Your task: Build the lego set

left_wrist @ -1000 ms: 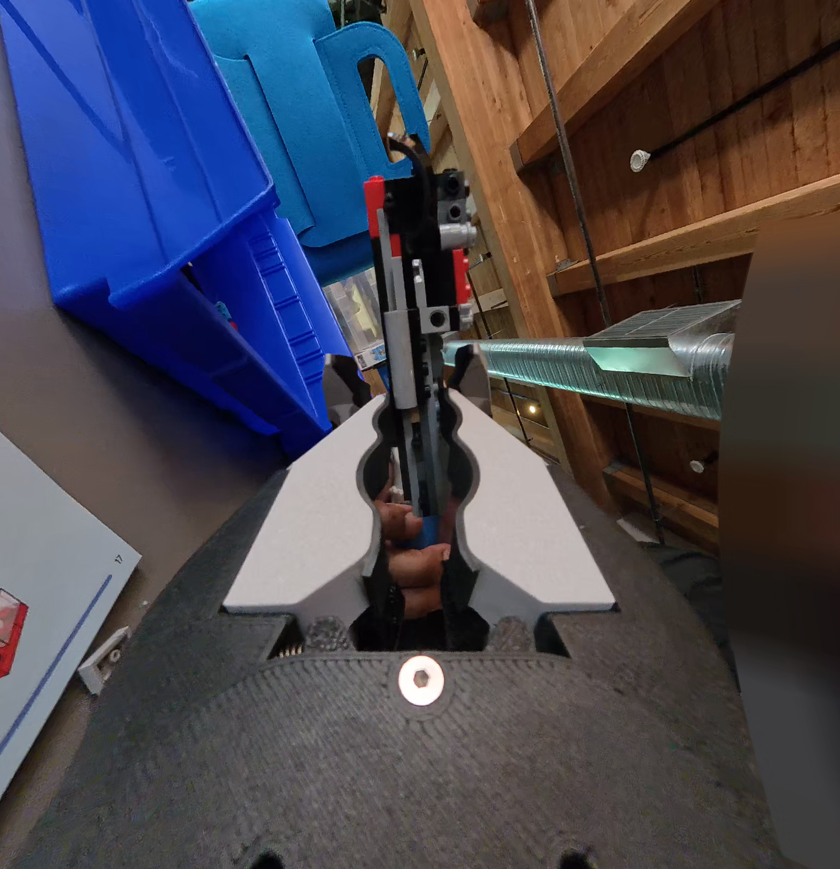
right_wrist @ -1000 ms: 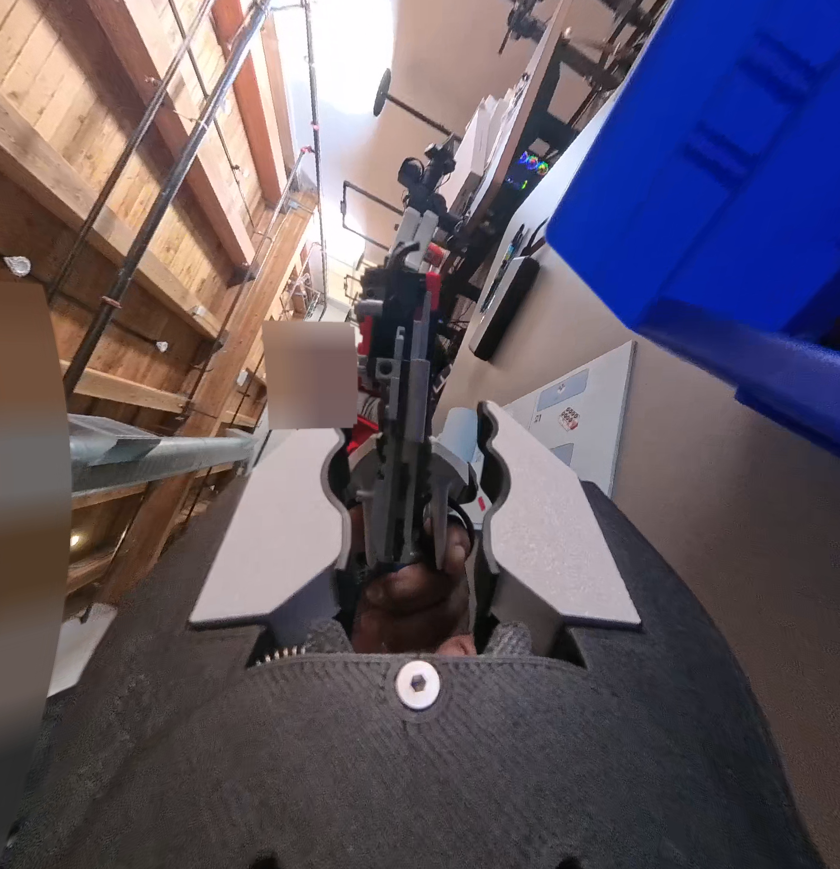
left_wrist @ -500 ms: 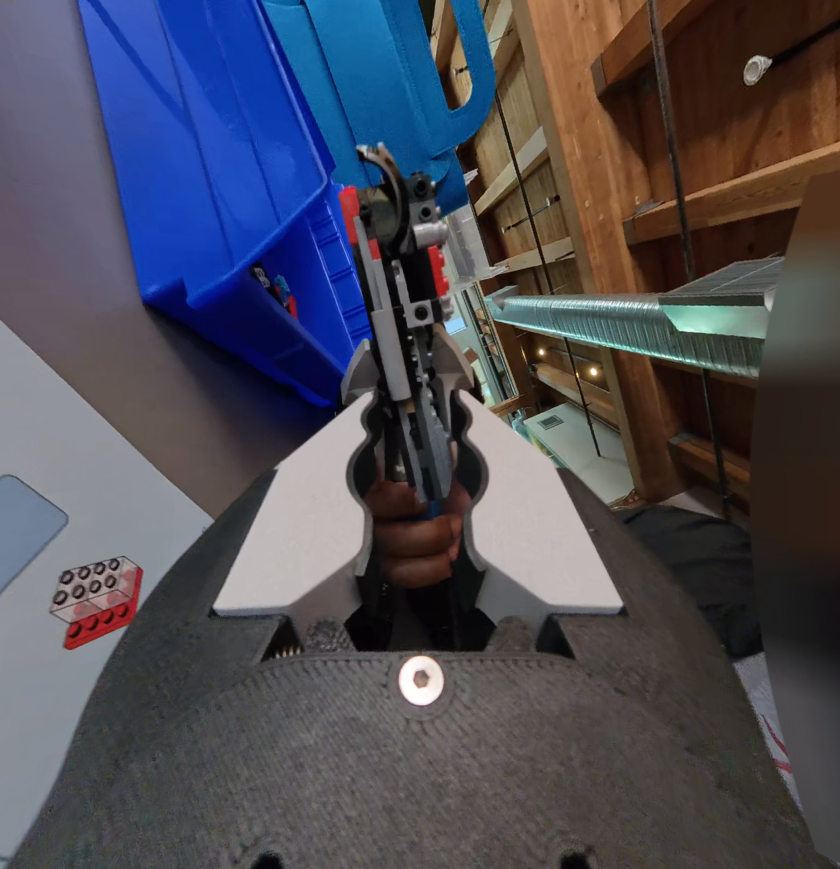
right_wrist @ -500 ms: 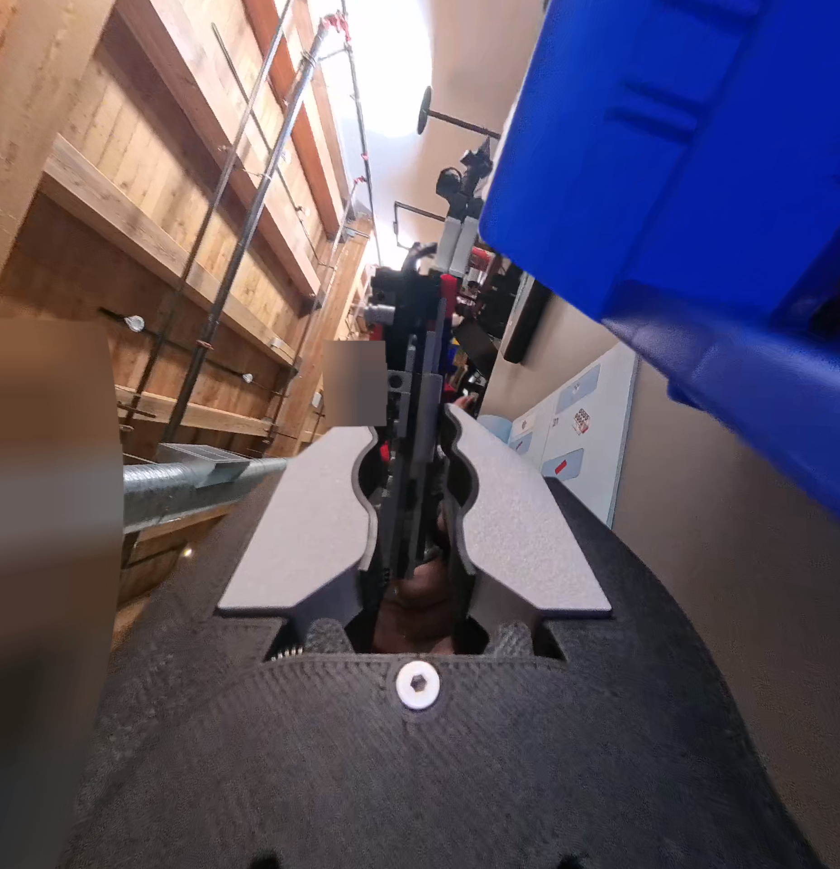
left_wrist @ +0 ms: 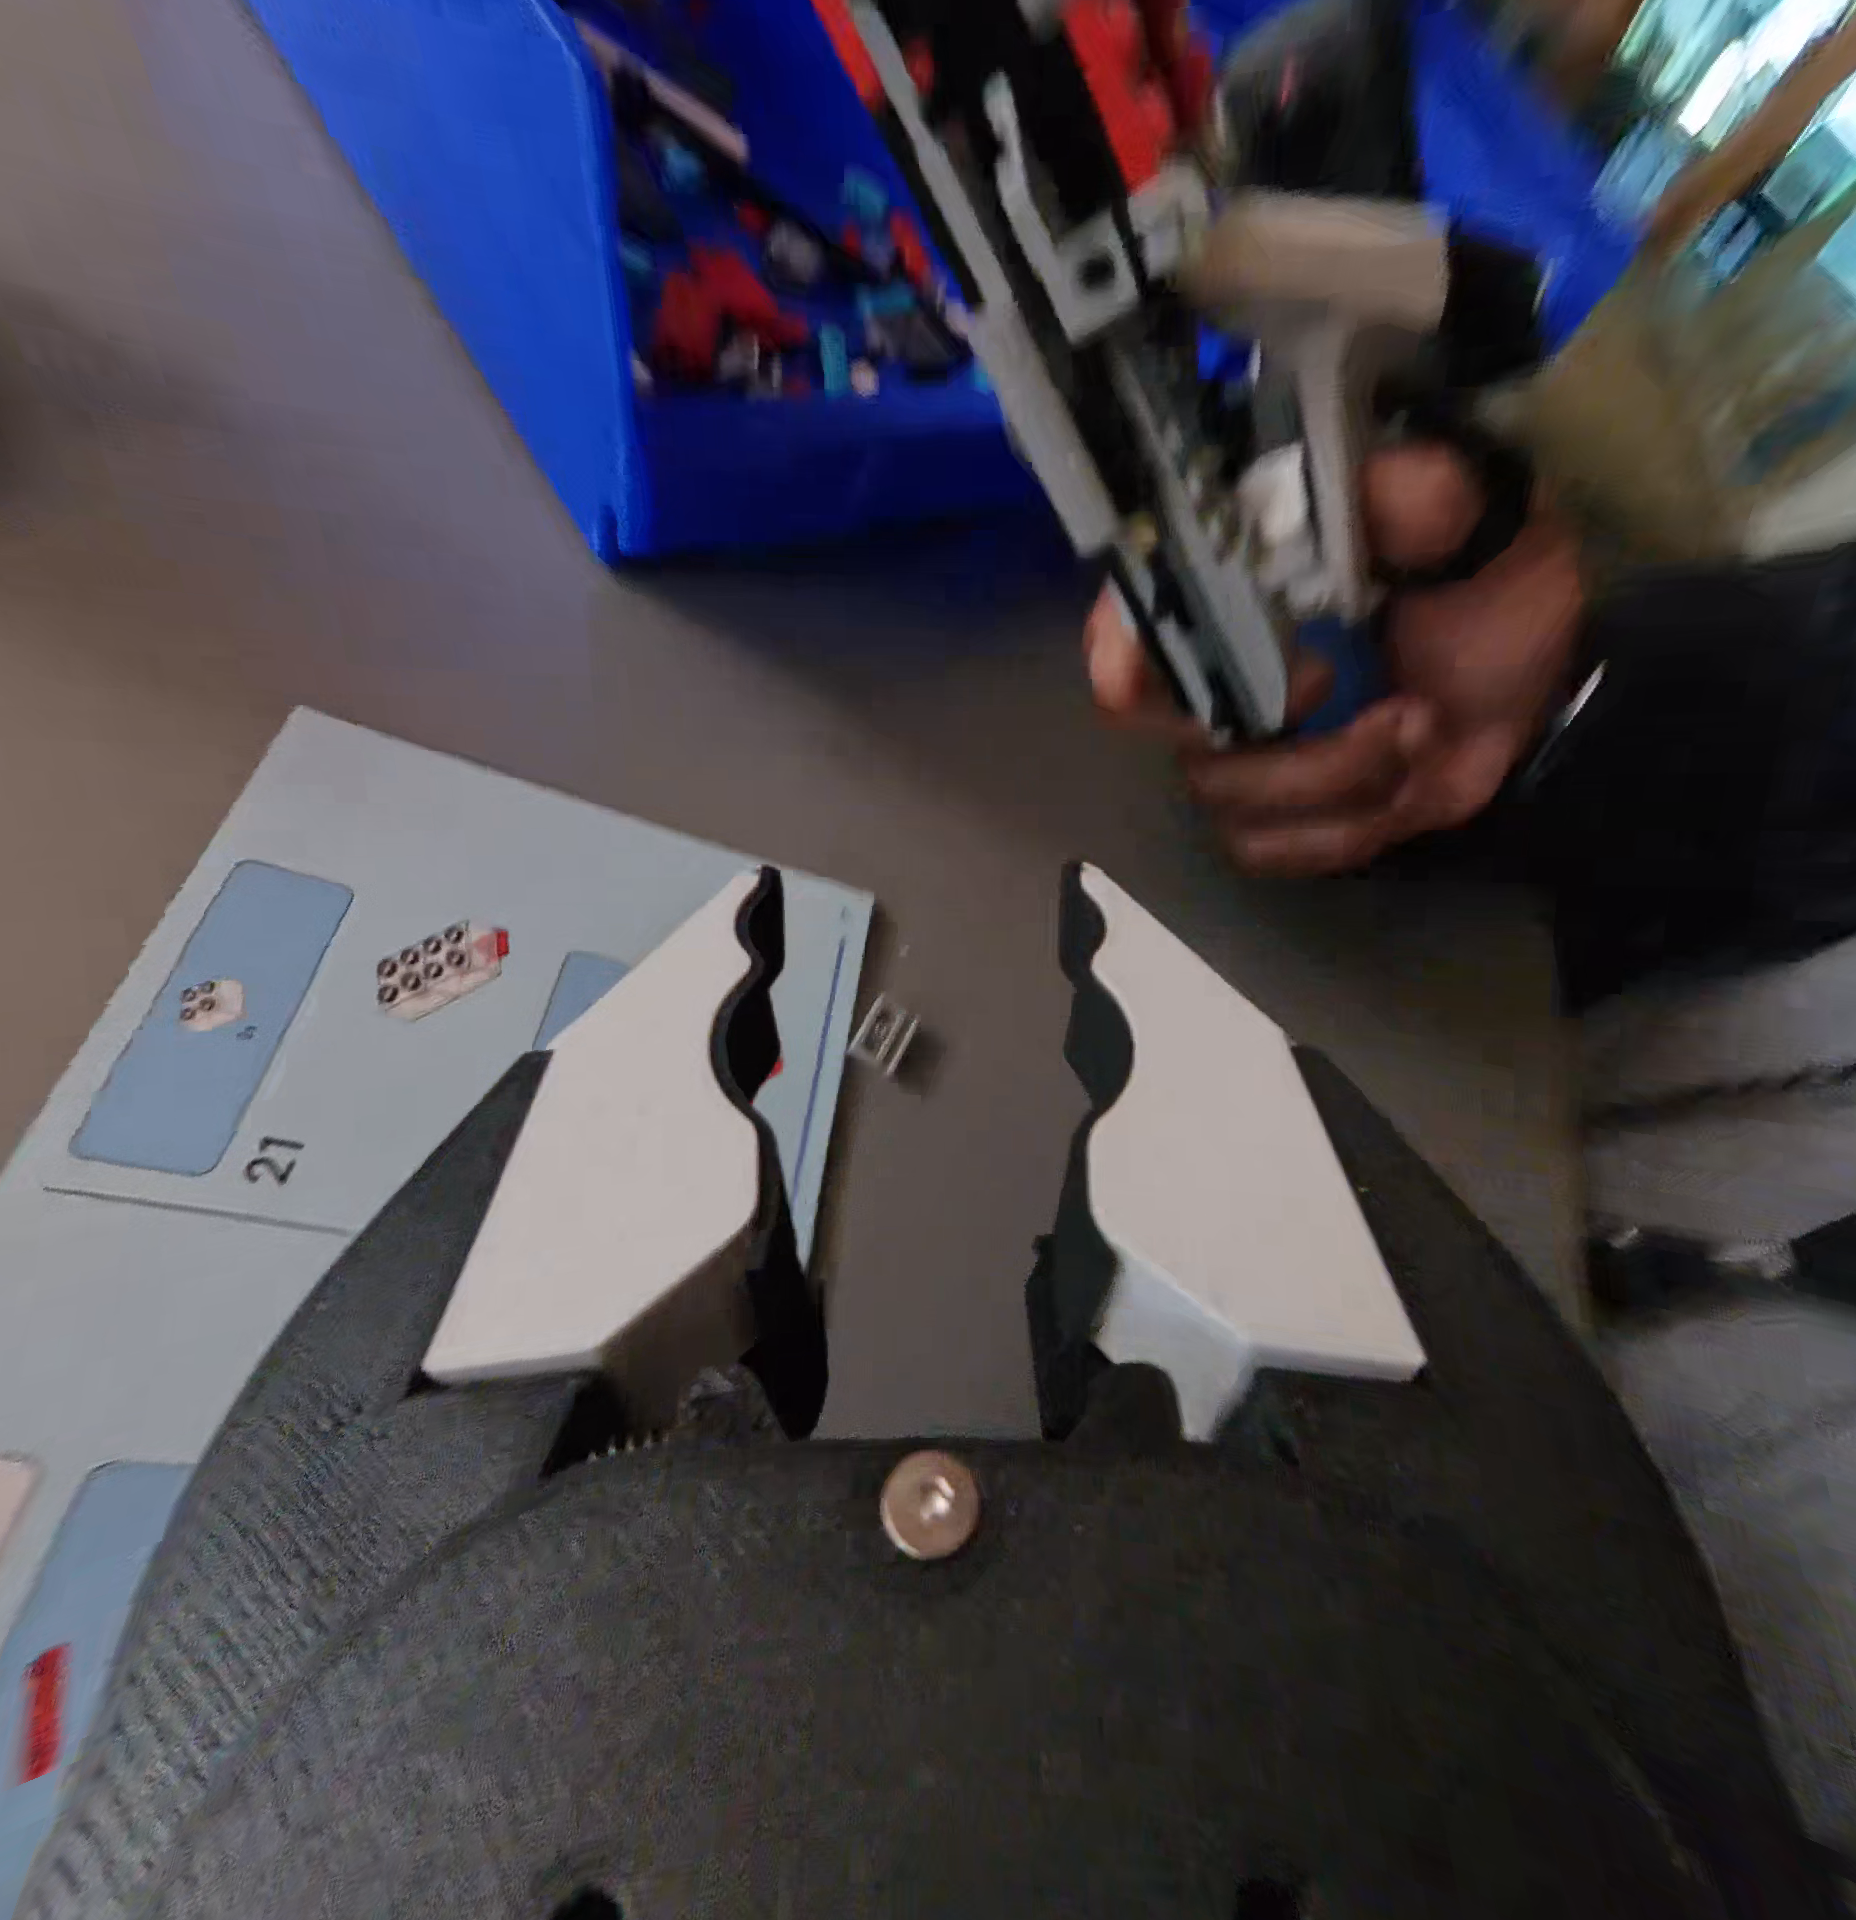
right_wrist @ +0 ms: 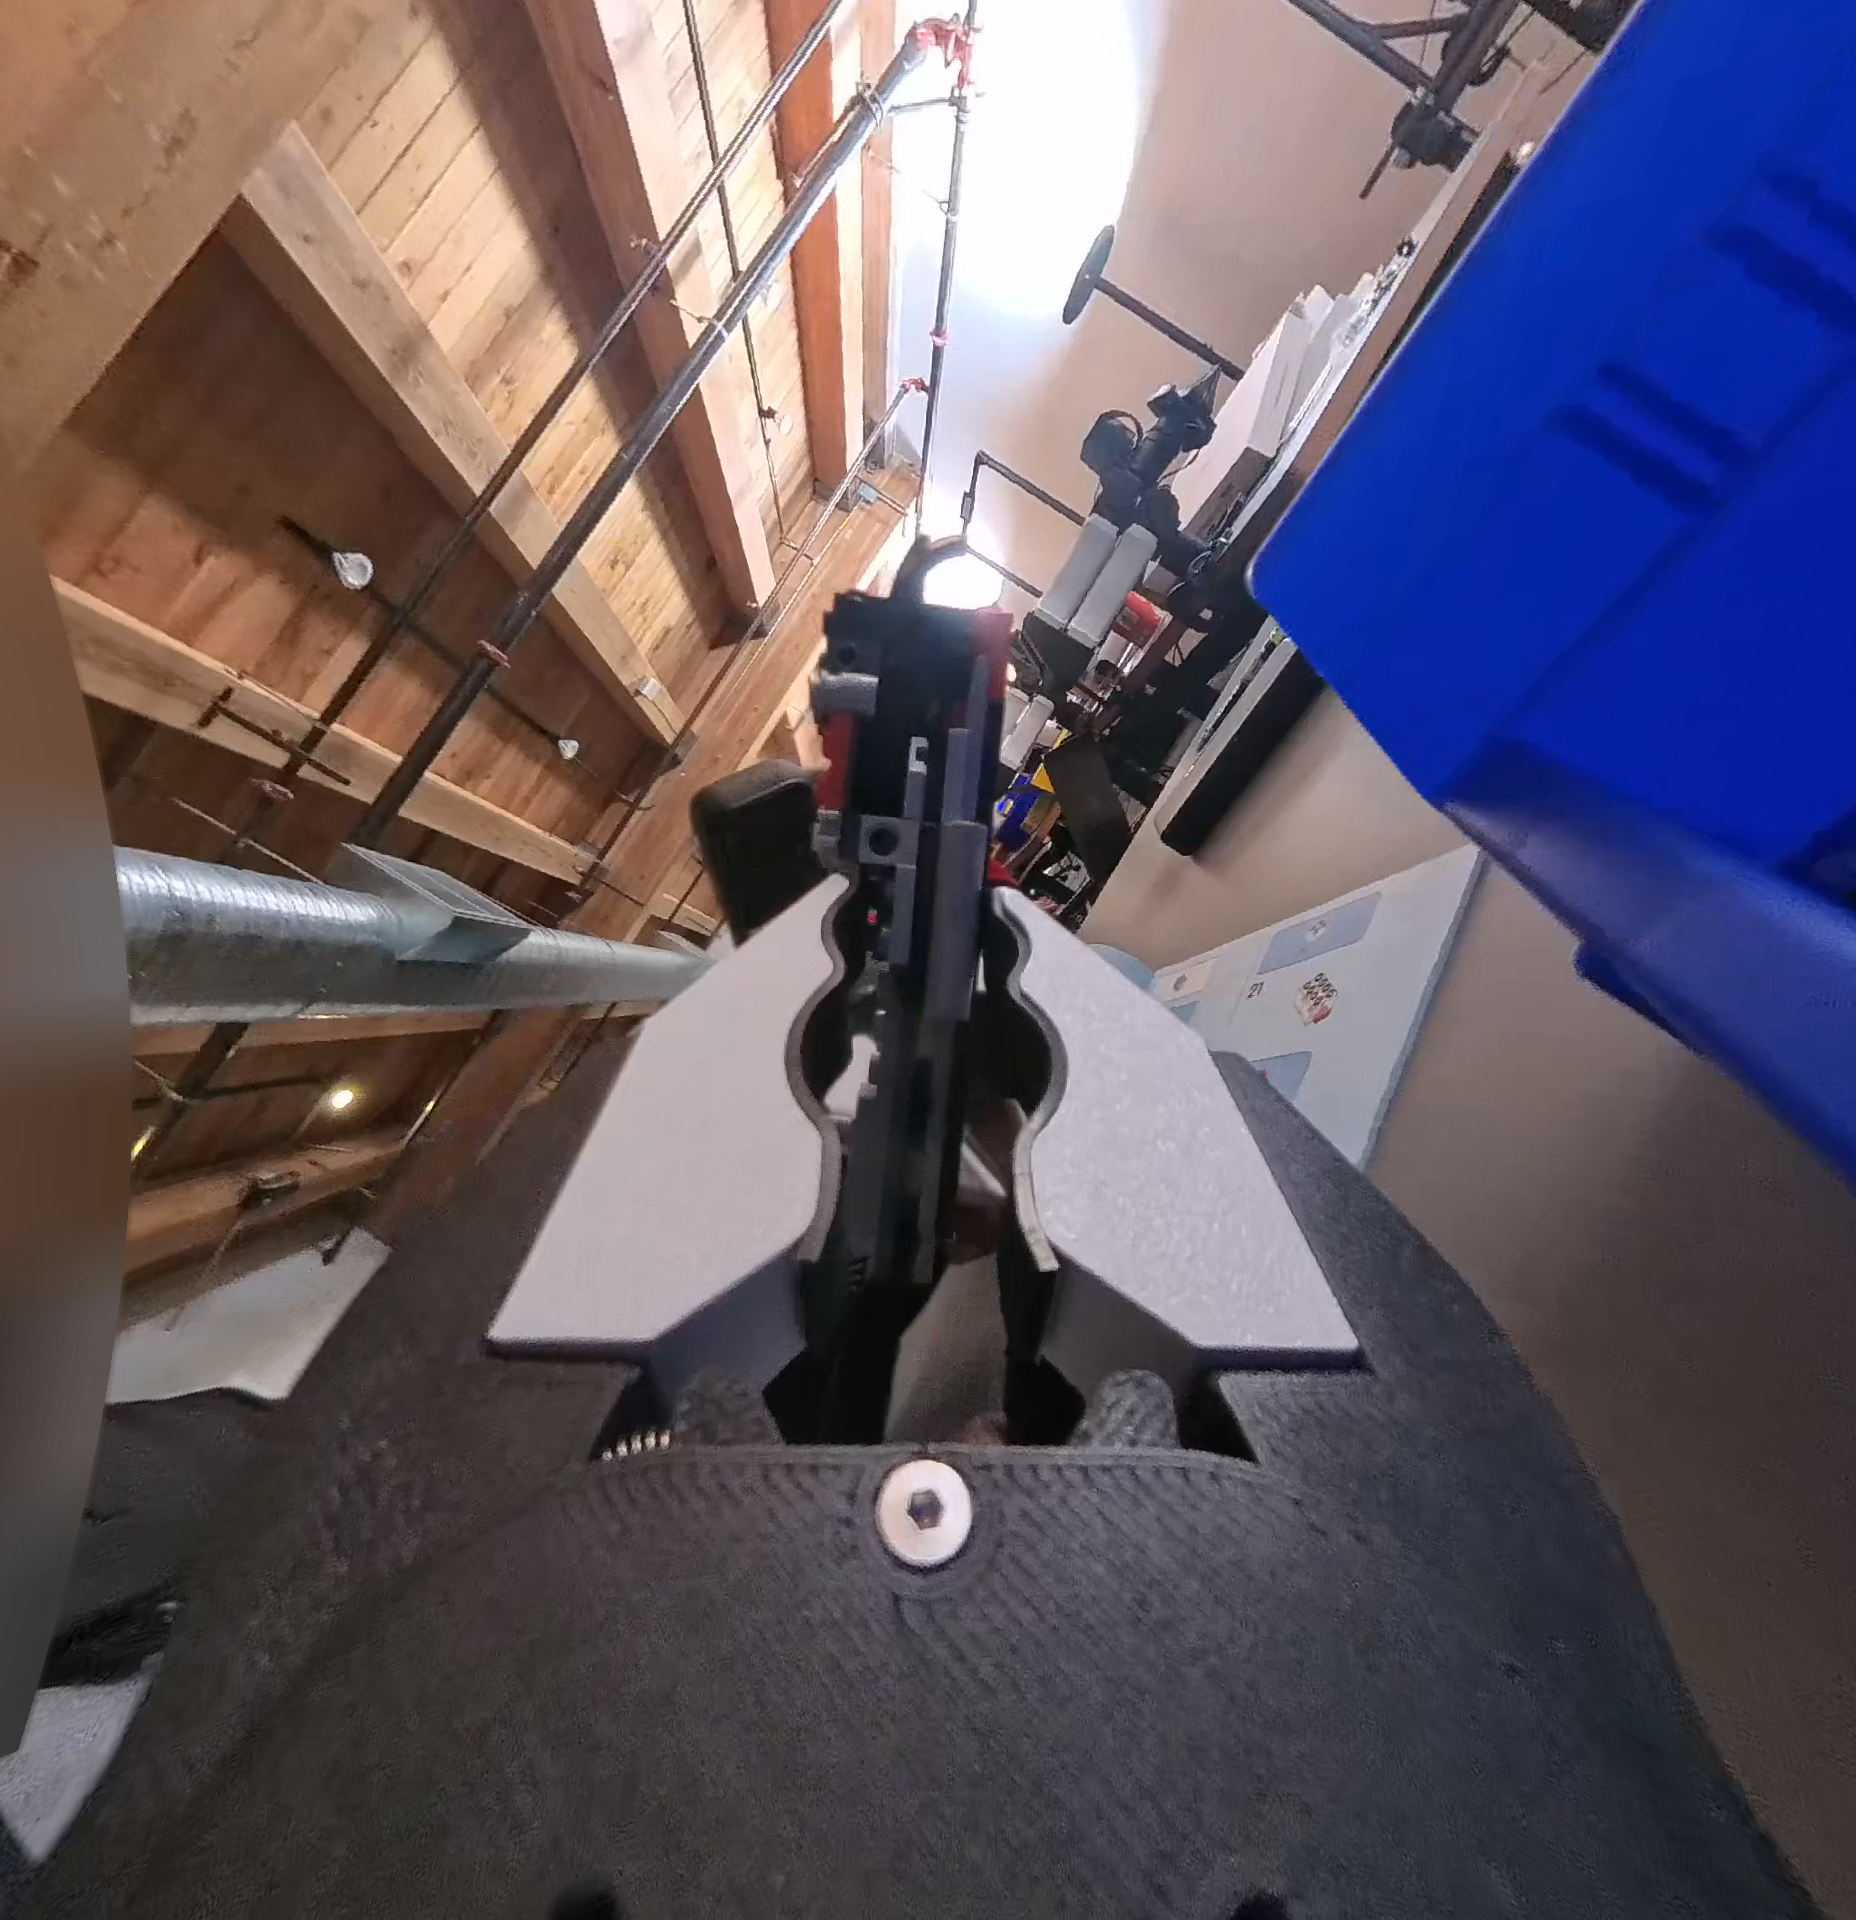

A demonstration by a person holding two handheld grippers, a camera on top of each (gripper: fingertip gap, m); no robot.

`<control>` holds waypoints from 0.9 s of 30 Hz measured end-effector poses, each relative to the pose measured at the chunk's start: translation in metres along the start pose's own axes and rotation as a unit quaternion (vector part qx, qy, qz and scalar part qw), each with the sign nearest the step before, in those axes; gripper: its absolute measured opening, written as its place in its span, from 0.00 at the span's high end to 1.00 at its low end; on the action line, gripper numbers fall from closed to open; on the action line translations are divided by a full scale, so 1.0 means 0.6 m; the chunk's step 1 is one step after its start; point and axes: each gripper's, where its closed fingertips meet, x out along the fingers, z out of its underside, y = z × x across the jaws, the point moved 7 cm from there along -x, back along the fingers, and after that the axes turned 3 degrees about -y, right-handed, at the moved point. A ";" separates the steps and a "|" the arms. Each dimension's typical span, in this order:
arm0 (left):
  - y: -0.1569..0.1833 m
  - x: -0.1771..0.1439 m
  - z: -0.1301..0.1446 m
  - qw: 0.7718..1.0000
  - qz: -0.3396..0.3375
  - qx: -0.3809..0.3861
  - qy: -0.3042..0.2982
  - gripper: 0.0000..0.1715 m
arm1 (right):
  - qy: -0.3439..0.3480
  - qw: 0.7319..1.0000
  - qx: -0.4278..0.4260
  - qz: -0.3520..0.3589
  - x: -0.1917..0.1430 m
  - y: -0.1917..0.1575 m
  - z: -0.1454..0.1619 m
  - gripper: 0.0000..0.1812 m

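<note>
The Lego model [right_wrist: 919, 883], a long narrow build of grey, black and red pieces, stands upright between my right gripper's [right_wrist: 919, 904] jaws, which are shut on it. In the left wrist view the model [left_wrist: 1100, 395] is at the upper right, blurred, with a person's hand [left_wrist: 1423, 686] at its lower end. My left gripper [left_wrist: 919, 873] is open and empty, low over the grey table [left_wrist: 280, 520]. A small grey Lego piece [left_wrist: 882, 1039] lies on the table between its fingertips, beside the instruction booklet [left_wrist: 311, 1039].
A blue bin [left_wrist: 550, 260] holding several loose Lego pieces stands at the back of the table; it also shows in the right wrist view [right_wrist: 1630, 571]. The booklet [right_wrist: 1339, 987] lies under it to the right. A dark sleeve [left_wrist: 1734, 748] is at the right.
My left gripper has let go of the model, opened, and swung down toward the table and booklet. My right gripper has closed on the model and still holds it upright.
</note>
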 end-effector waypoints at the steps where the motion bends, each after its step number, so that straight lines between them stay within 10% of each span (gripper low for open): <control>1: 0.000 0.003 0.009 0.999 -0.016 0.035 -0.028 0.70 | -0.001 1.000 -0.005 0.002 -0.003 0.004 0.000 0.88; 16: 0.005 0.028 0.052 0.963 -0.072 0.214 -0.149 0.93 | -0.028 0.999 -0.041 0.000 -0.010 0.005 0.005 0.88; 27: 0.025 0.028 0.032 0.992 0.108 -0.017 -0.066 0.93 | -0.074 0.984 -0.152 0.055 -0.011 0.004 0.001 0.88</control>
